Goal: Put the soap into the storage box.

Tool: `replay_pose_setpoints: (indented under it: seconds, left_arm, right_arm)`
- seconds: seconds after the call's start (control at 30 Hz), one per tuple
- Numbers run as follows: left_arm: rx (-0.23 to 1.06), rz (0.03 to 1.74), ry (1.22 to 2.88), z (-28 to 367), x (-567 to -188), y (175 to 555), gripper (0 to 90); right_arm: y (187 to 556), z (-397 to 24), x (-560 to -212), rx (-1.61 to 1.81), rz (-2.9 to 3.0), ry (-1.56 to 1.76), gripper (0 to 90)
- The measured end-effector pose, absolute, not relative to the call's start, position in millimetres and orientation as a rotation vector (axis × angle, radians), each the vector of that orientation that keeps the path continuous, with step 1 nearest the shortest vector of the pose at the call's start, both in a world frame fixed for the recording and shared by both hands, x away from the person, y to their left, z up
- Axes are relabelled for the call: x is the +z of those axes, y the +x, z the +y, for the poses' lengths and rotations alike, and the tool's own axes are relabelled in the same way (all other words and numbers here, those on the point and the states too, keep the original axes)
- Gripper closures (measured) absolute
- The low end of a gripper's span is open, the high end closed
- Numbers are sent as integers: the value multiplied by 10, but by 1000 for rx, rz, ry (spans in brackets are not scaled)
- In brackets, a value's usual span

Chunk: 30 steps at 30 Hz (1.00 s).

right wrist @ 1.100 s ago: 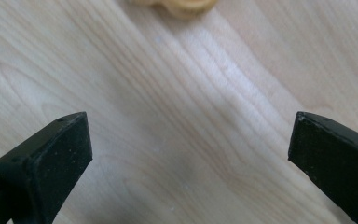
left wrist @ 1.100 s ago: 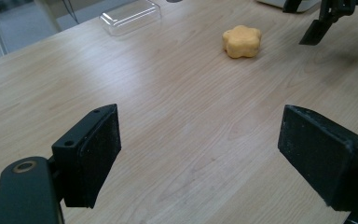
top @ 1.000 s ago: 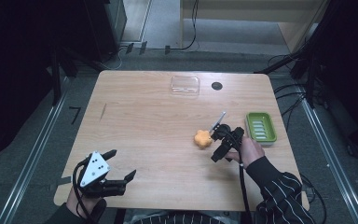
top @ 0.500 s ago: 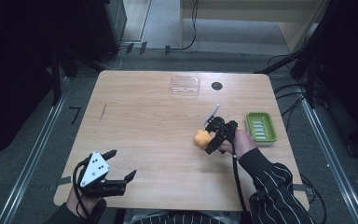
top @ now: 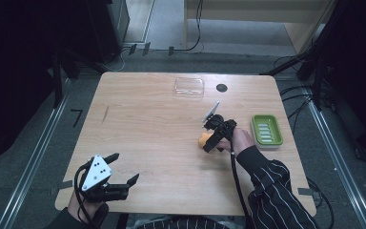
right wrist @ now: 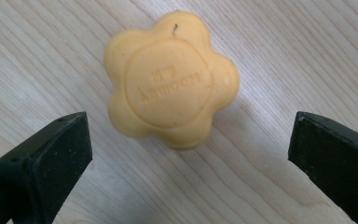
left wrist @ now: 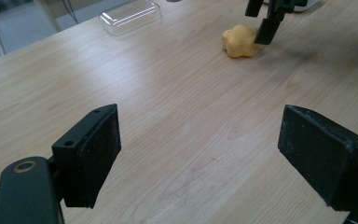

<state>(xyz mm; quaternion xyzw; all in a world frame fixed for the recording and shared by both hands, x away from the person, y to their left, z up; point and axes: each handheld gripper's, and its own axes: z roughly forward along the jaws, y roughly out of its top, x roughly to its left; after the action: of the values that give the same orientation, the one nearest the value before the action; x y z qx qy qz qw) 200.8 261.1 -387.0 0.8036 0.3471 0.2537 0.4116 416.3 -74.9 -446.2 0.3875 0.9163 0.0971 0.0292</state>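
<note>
An orange flower-shaped soap [right wrist: 170, 79] lies flat on the wooden table [top: 147, 124], stamped face up. My right gripper [right wrist: 186, 158] hovers just above it, open, its two black pads apart on either side of the soap without touching it. From above, that gripper [top: 213, 141] covers most of the soap [top: 203, 140], right of the table's middle. My left gripper [top: 119, 171] rests open at the front left corner, nothing between its jaws. From the left gripper view [left wrist: 200, 158] the soap [left wrist: 240, 41] lies far ahead beside the other gripper's jaw.
A green soap dish [top: 266, 129] sits to the right of the soap, near the table's right edge. A clear plastic lid [top: 189, 87] lies at the back, next to a dark round hole [top: 221, 88]. Bare wood stretches between the two grippers.
My right gripper has moved forward and left over the soap and now stands around it from above. The left gripper has stayed put.
</note>
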Motion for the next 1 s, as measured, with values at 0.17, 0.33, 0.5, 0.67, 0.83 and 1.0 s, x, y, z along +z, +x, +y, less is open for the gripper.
replay_pose_setpoints:
  seconds: [0.17,0.33,0.5,0.67,0.83,1.0]
  left_arm:
    - [640,877,2019,2612,-3871,2005,136]
    - [639,875,2019,2615,-3872,2006,136]
    - [640,875,2019,2616,-3871,2006,136]
    - [640,876,2019,2618,-3871,2006,136]
    - [640,877,2018,2619,-3871,2005,136]
    - [639,876,2019,2617,-3872,2006,136]
  right_arm:
    - [4221,-643,-4506,300,2834,1205,0]
    - [4267,-595,-4546,276,2848,1211,0]
    - [4290,-553,-4598,261,2855,1211,34]
    - [4308,-524,-4633,243,2867,1222,141]
    - [4313,-531,-4649,225,2873,1236,216]
    - [4296,-518,-4635,216,2870,1225,276]
